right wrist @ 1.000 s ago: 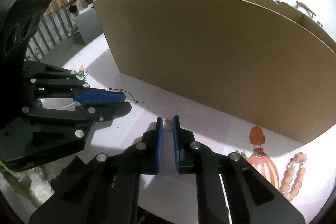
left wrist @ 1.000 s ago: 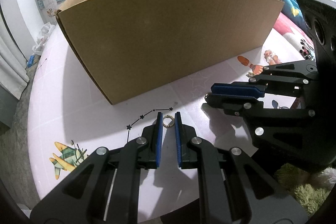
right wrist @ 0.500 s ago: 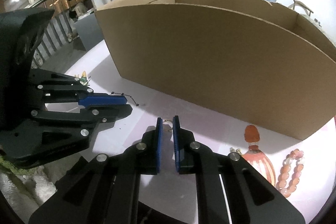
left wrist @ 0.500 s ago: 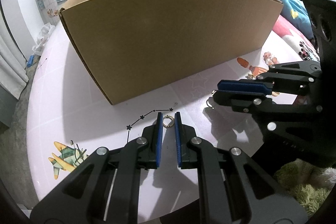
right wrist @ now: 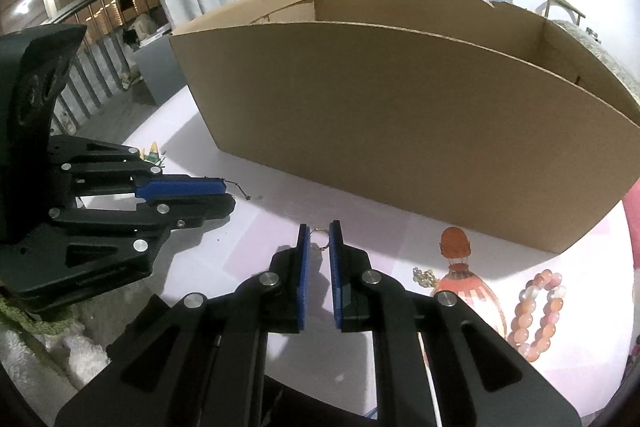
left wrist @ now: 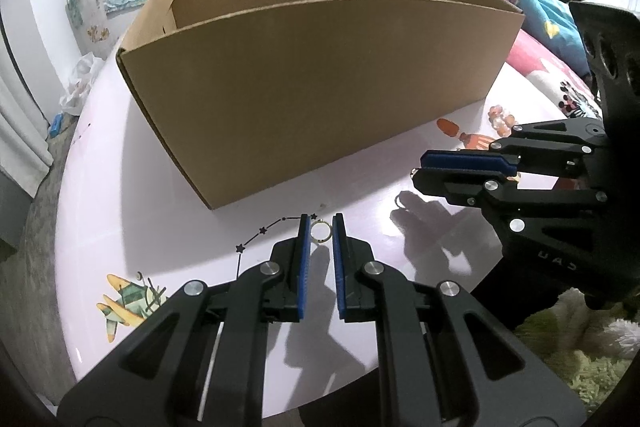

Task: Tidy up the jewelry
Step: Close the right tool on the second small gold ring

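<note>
The pale pink table [left wrist: 132, 187] is mostly taken up by a big open cardboard box [left wrist: 320, 79], set lengthwise along the far side, its long axis running left to right and its open top facing up. The near edge of the table is left for the jewelry.

Each gripper is seen clenched on something small. By the left gripper [left wrist: 321, 227] a thin gold ring [left wrist: 321, 231] is pinched right at the blue tips, held upright so its opening faces the camera, above the near edge of the table. By the right gripper [right wrist: 319, 233] a little hooked earring [right wrist: 320, 239] is clamped at the tips (it's tiny, so the exact shape can't be made out). Its wire seems to hang roughly upright.

Judging by that, the step in hand looks like carrying both pieces over the box's near wall and dropping them in. Enough height should be gained first so the rim isn't clipped, the tips kept tilted down, and the jaws eased apart only once over the inside, since pieces this small can bounce or roll off easily.

Still waiting near the table's right corner: a pink beaded bracelet [right wrist: 540, 311] lying flat as a loop, and a small gold piece [right wrist: 426, 277] just beside an orange balloon picture [right wrist: 460, 267] printed on the tabletop.
</note>
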`<state>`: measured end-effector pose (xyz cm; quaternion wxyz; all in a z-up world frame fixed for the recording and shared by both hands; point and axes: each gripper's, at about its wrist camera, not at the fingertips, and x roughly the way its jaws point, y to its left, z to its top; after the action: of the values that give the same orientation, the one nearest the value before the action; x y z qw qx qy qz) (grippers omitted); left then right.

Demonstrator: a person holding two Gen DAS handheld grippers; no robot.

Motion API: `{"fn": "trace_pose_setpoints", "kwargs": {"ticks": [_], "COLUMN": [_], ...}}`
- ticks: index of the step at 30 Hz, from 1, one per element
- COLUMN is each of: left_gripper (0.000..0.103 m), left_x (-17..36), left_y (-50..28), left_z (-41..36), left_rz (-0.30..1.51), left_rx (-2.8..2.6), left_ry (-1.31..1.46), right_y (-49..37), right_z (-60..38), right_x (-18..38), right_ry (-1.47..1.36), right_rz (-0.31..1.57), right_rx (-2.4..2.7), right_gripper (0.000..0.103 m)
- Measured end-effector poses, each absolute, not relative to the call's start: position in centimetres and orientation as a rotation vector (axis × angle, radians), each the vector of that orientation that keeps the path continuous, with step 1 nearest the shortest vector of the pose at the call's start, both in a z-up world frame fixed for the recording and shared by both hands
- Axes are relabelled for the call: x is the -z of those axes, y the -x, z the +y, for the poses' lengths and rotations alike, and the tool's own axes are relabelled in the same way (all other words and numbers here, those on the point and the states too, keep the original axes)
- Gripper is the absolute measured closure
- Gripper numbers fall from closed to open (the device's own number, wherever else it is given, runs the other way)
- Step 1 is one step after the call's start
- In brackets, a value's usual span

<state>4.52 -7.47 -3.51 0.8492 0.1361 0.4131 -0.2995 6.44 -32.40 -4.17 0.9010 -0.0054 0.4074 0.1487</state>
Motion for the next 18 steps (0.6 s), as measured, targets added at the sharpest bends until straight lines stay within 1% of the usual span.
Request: {"fn": "trace_pose_setpoints", "kwargs": {"ticks": [18], "left_gripper": [0.093], "left_x": [0.5], "left_y": [-3.2], "left_z": [-8.0], "left_rz": [0.806], "left_rx": [0.677], "left_ry": [-0.273], "right_y": [-4.9], "right_z": [-33.9], "right_x": [2.2], "right_ry": [-0.022], "right_rz": [0.794], "right_rx": [-0.266], "right_gripper": [0.093]}}
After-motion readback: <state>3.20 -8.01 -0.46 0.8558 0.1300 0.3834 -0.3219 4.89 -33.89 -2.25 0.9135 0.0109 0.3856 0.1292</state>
